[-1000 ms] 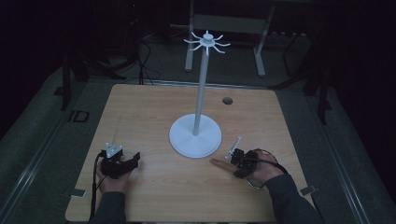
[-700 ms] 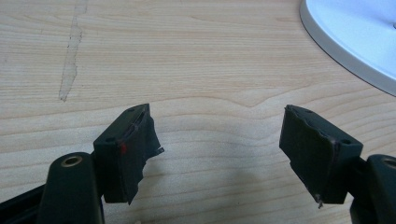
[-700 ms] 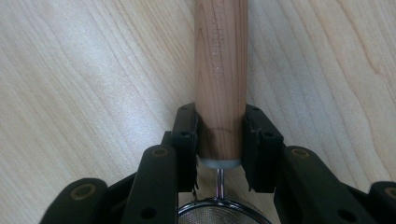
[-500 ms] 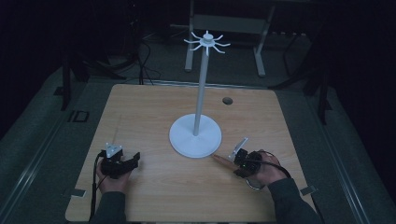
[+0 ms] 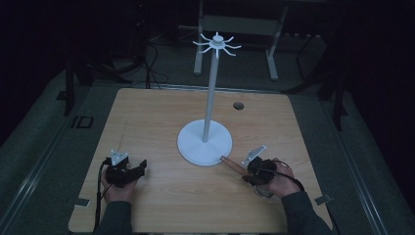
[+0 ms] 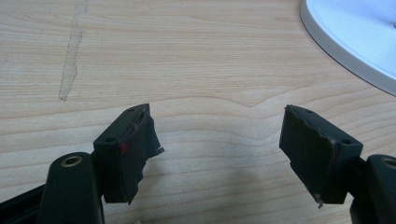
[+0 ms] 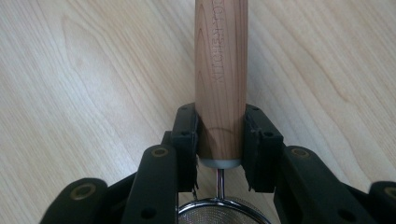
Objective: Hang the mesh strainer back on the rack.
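A small mesh strainer (image 7: pixel 217 212) with a round wooden handle (image 7: pixel 220 56) lies low over the table at the front right. My right gripper (image 7: pixel 220 112) is shut on the handle's lower end, its pads pressing both sides. In the high view this gripper (image 5: pixel 247 171) points left and away, and the handle (image 5: pixel 231 165) reaches toward the white stand's base (image 5: pixel 204 142). The stand's thin pole carries a crown of hooks (image 5: pixel 217 44). At the front left my left gripper (image 5: pixel 142 169) rests on the table, and its view shows the jaws open and empty (image 6: pixel 217 112).
The wooden table (image 5: pixel 161 112) has a small dark hole (image 5: pixel 238 105) behind the stand. The stand's base edge (image 6: pixel 355 37) lies ahead and to the right of the left jaws. A pale streak (image 6: pixel 70 60) marks the wood. Dark floor and metal frames surround the table.
The right hand has shifted very slightly with the handle still between its jaws. The left hand has stayed put.
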The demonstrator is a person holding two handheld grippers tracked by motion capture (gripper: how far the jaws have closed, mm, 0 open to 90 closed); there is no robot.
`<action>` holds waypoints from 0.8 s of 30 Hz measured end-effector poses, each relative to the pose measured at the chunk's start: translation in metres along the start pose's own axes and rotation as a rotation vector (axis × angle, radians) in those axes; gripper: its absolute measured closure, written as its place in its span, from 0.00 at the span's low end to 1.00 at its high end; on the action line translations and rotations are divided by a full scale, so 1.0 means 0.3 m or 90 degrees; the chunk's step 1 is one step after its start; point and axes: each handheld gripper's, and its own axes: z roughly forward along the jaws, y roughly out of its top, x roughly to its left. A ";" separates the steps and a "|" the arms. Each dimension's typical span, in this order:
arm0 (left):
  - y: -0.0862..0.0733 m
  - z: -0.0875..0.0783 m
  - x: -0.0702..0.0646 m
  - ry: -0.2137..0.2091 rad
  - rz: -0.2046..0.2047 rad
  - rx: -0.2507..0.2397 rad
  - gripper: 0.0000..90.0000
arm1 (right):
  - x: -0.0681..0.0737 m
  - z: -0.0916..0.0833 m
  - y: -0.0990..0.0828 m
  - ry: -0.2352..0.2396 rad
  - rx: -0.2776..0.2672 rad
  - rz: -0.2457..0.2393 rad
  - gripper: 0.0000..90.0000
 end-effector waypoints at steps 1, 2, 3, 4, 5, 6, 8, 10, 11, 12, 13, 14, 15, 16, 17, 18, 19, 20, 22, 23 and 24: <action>0.000 0.000 0.000 0.000 0.000 0.000 0.29 | 0.000 -0.001 -0.001 -0.001 -0.008 0.003 0.77; 0.000 0.000 0.000 0.000 0.000 0.000 0.29 | -0.001 -0.003 -0.001 -0.002 -0.016 0.008 0.77; 0.000 0.000 0.000 0.000 0.000 0.000 0.29 | -0.001 -0.004 -0.002 -0.001 -0.021 0.011 0.77; 0.000 0.000 0.000 0.000 0.000 0.000 0.29 | -0.001 -0.004 -0.003 -0.004 -0.026 0.013 0.77; 0.000 0.000 0.000 0.000 0.000 0.000 0.29 | -0.001 -0.005 -0.004 -0.007 -0.033 0.016 0.77; 0.000 0.000 0.000 0.000 0.000 0.000 0.29 | 0.000 -0.007 -0.004 -0.007 -0.037 0.019 0.77; 0.000 0.000 0.000 0.000 0.001 0.000 0.29 | 0.000 -0.010 -0.006 -0.012 -0.048 0.022 0.77; 0.000 0.000 -0.001 0.000 0.001 0.000 0.29 | 0.000 -0.014 -0.006 -0.014 -0.059 0.023 0.77; 0.000 0.000 -0.001 0.000 0.001 0.000 0.29 | 0.001 -0.016 -0.006 -0.016 -0.065 0.027 0.77; 0.000 0.000 -0.001 0.000 0.001 0.000 0.29 | 0.002 -0.018 -0.006 -0.018 -0.071 0.029 0.77; 0.000 0.000 -0.001 0.000 0.001 0.000 0.29 | 0.003 -0.020 -0.006 -0.020 -0.079 0.029 0.77; 0.000 0.000 -0.001 0.000 0.001 0.000 0.29 | 0.004 -0.024 -0.005 -0.023 -0.085 0.031 0.77; 0.000 0.000 -0.001 0.000 0.001 0.000 0.29 | 0.005 -0.025 -0.005 -0.025 -0.089 0.031 0.77; 0.000 0.000 -0.001 0.000 0.001 0.000 0.29 | 0.005 -0.029 -0.005 -0.031 -0.094 0.033 0.77; 0.000 0.000 -0.001 0.000 0.001 0.000 0.29 | 0.006 -0.032 -0.005 -0.035 -0.099 0.035 0.77; 0.000 0.000 -0.001 0.000 0.001 0.000 0.29 | 0.005 -0.033 -0.005 -0.037 -0.104 0.035 0.77; 0.000 0.000 -0.001 0.000 0.001 0.000 0.29 | 0.005 -0.033 -0.005 -0.037 -0.104 0.035 0.77; 0.000 0.000 -0.001 0.001 0.002 0.000 0.29 | 0.005 -0.037 -0.005 -0.040 -0.113 0.038 0.77; 0.000 0.000 -0.001 0.001 0.001 0.000 0.29 | 0.003 -0.043 -0.006 -0.046 -0.129 0.042 0.77; 0.000 0.000 -0.001 0.001 0.001 0.000 0.29 | 0.003 -0.046 -0.006 -0.048 -0.134 0.046 0.77; 0.000 0.000 -0.002 0.001 0.001 0.000 0.29 | 0.003 -0.048 -0.006 -0.049 -0.140 0.050 0.77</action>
